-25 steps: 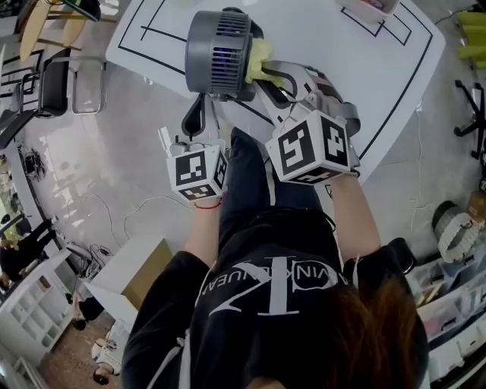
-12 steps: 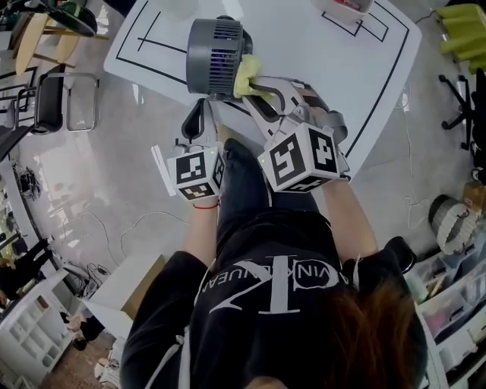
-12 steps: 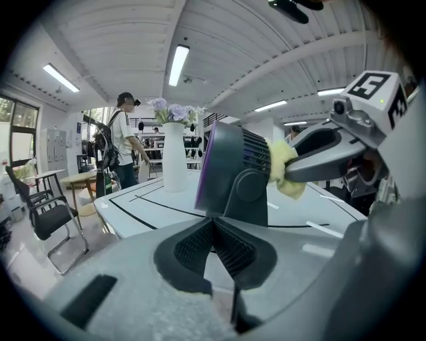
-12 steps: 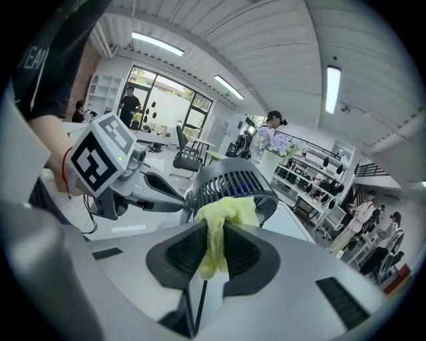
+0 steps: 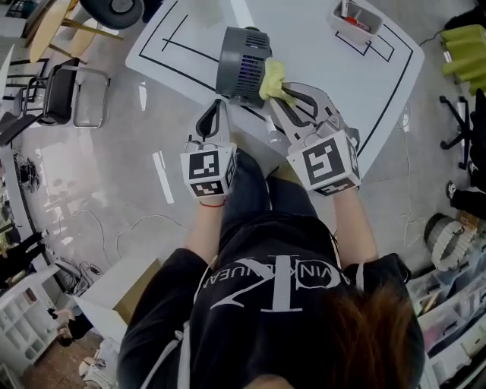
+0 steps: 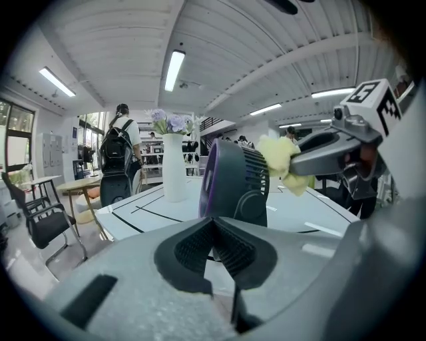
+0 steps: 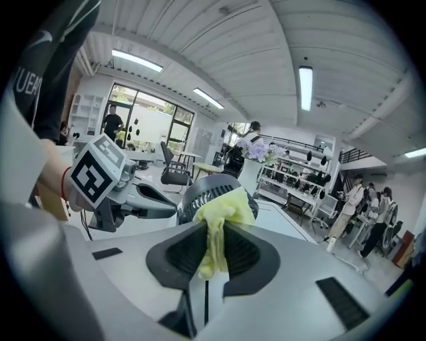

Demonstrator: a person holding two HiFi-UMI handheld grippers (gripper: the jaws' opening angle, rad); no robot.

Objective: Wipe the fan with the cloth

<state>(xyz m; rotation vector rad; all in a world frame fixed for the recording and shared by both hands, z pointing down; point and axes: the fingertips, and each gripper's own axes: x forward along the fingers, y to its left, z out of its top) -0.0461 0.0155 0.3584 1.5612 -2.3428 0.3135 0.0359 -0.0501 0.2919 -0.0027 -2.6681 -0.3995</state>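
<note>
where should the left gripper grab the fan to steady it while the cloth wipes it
Probably the fan's narrower lower body, coming from the near edge of the table, where the left gripper sits shut. The round drum looks too wide for the jaws, and the right gripper presses the cloth on its right side.

Count at this moment:
- fan (image 5: 241, 62): 1
- cloth (image 5: 272, 77), yellow: 1
- tools: 2, the left tool (image 5: 216, 106) and the right tool (image 5: 282, 94)
- table (image 5: 326, 64), white: 1
- vase (image 6: 174, 170) with flowers: 1
- small white box (image 5: 357, 18): 1
</note>
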